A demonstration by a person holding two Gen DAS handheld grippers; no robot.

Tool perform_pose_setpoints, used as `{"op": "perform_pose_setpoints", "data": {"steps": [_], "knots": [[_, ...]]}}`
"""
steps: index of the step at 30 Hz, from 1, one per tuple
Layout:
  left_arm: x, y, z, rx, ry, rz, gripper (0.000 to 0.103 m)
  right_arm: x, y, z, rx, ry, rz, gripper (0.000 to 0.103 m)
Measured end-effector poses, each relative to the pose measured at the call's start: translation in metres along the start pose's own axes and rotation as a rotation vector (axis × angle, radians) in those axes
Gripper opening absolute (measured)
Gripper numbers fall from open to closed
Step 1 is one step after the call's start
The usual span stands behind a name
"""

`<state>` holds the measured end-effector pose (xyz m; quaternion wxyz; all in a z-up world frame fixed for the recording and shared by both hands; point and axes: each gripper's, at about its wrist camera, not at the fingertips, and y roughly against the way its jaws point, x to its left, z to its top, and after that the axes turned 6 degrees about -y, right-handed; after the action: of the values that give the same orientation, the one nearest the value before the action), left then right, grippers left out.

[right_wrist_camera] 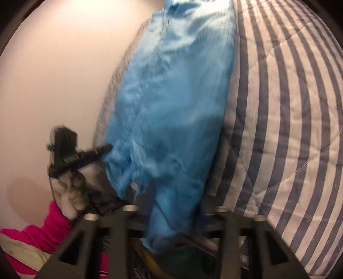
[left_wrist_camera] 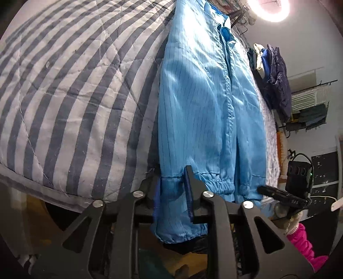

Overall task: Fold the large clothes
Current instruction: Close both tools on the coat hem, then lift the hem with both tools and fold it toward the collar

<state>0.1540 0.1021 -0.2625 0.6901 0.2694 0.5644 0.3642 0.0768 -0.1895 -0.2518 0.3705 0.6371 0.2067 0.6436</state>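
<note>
A light blue pinstriped jacket point(left_wrist_camera: 199, 103) lies lengthwise on a blue-and-white striped quilt point(left_wrist_camera: 70, 92), collar far, elastic hem near. My left gripper point(left_wrist_camera: 171, 188) is shut on the hem at the jacket's near left corner. The other gripper point(left_wrist_camera: 276, 192) shows at the right by the hem's other corner. In the blurred right wrist view my right gripper point(right_wrist_camera: 171, 216) is shut on the jacket's point(right_wrist_camera: 169, 111) near hem, and the left gripper point(right_wrist_camera: 103, 149) pinches the hem corner on the left. The quilt point(right_wrist_camera: 285, 120) spreads to the right.
Dark and white clothes point(left_wrist_camera: 276, 81) hang on a rack beyond the bed's far right. A ring light point(left_wrist_camera: 270, 10) glows at top right. Shelves and a dark cabinet point(left_wrist_camera: 323, 171) stand on the right. A pale wall point(right_wrist_camera: 55, 81) fills the left.
</note>
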Motion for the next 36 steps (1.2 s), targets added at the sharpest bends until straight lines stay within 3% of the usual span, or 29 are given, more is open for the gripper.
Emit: {"op": "perform_pose_setpoints", "data": {"steps": [2,4,7,8,11,13,17,19,27,32,36], "knots": [[0.002,0.002,-0.003,0.006,-0.004,-0.005,0.021,-0.004,-0.004,0.005,-0.002,-0.028,0.026,0.042],[-0.002,0.001,-0.005,0.011,-0.024,-0.007,0.021,-0.010,-0.018,0.008,0.028,-0.060,0.045,0.021],[-0.015,-0.001,-0.005,0.021,-0.078,0.017,0.013,-0.003,-0.030,0.005,0.060,-0.014,0.002,0.005],[-0.017,0.000,-0.007,0.022,-0.086,0.024,0.008,0.000,-0.029,0.005,0.067,-0.001,-0.007,0.004],[-0.018,0.005,-0.009,0.022,-0.058,-0.011,0.005,0.011,-0.022,0.001,0.060,0.028,-0.001,0.002],[-0.017,0.013,-0.013,0.024,-0.053,-0.038,0.004,0.013,-0.014,-0.005,0.064,0.012,0.036,0.002],[-0.022,0.013,-0.025,0.035,-0.093,-0.004,0.004,0.010,-0.028,-0.011,0.116,0.025,-0.034,0.002],[-0.018,0.009,-0.021,0.043,-0.066,-0.028,0.004,0.003,-0.033,-0.007,0.124,-0.016,-0.013,0.002],[-0.036,0.053,0.015,-0.072,-0.046,-0.147,0.004,0.016,0.006,0.003,0.061,-0.010,0.104,0.002],[-0.054,0.065,0.049,-0.131,-0.080,-0.159,0.004,0.018,0.030,0.021,-0.002,-0.038,0.186,0.002],[-0.063,0.065,0.076,-0.175,-0.099,-0.143,0.004,0.026,0.047,0.046,-0.072,-0.022,0.204,0.002]]}}
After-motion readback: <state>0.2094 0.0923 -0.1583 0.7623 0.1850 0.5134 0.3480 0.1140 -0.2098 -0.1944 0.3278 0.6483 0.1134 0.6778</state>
